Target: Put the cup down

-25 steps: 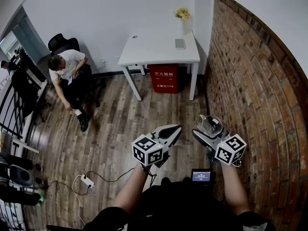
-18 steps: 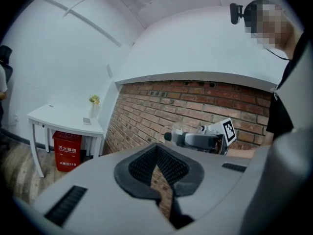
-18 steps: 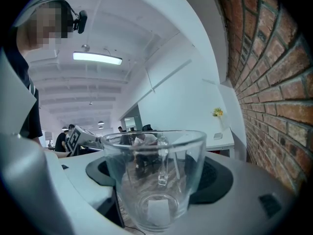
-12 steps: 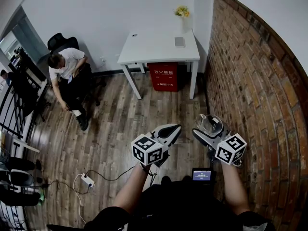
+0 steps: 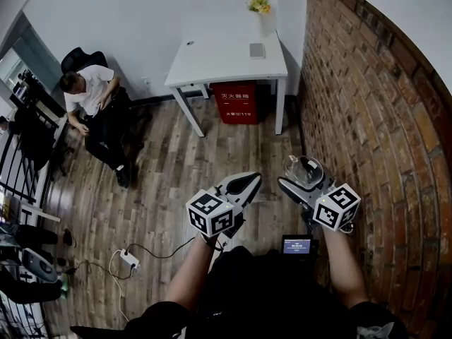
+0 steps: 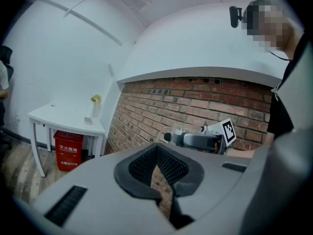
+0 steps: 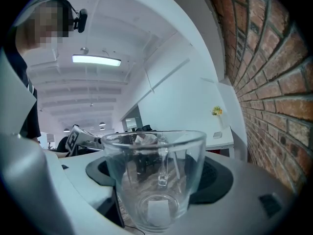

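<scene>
- Over the last second the head view swung a little, and the table sat slightly higher and further left in it than before.
- Both grippers kept almost the same places low in that view, so I read the change as the person turning or stepping, not as a reach.
- A person seated far off to the left of the left gripper had also shifted in the chair.
- Nothing changed at the right gripper: its jaws stood wide and clasped the cup between their dark pads, exactly as a second earlier.
- The left gripper was closed on nothing, its two pads pressed together, just beside the right one.
- For the task, I judged this as carrying only. The cup hung in the air over the wooden floor, with the table well ahead of the right gripper and the brick wall close on its right.
- No setting down had begun, since no surface lay under the cup.
- The cup was clear glass, empty and upright, with its mouth upward.
- Its handle sat on the side away from the right gripper's camera and showed through the glass.
- A small pale square showed at its bottom; I could not tell what it was.
</scene>
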Available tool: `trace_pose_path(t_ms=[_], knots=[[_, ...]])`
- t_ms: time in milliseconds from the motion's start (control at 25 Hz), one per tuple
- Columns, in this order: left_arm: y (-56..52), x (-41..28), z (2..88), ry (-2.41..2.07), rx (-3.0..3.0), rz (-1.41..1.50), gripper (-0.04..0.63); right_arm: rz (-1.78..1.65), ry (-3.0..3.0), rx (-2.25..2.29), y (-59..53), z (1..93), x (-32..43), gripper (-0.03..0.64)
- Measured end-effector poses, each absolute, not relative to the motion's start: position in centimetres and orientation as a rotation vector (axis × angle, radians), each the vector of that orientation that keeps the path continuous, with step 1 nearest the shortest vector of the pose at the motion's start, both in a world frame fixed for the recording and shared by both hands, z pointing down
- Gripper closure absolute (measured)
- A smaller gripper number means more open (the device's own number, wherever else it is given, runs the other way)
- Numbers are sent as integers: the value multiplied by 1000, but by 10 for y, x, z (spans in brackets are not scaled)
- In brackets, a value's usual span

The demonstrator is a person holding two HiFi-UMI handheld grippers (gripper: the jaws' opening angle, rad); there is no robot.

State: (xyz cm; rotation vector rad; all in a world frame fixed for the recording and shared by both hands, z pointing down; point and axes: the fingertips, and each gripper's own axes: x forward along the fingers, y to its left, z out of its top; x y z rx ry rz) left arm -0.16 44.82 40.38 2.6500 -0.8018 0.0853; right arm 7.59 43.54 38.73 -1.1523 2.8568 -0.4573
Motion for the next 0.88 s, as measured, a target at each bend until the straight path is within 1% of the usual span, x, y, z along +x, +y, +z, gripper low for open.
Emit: trace_pose_path(t_ms=[200, 440, 600, 880], knots=[[435, 5, 411, -827, 2645, 102, 588, -481, 2866, -1127, 419, 395, 85, 202], [393, 19, 431, -798, 2623, 101, 588, -522, 2849, -1169, 376, 412, 98, 202], [344, 17, 439, -769, 2630, 83, 588, -527, 2847, -1201, 334, 423, 94, 202], [231, -17, 427, -729, 2639, 54, 588, -531, 2822, -1274, 226, 412, 67, 202]])
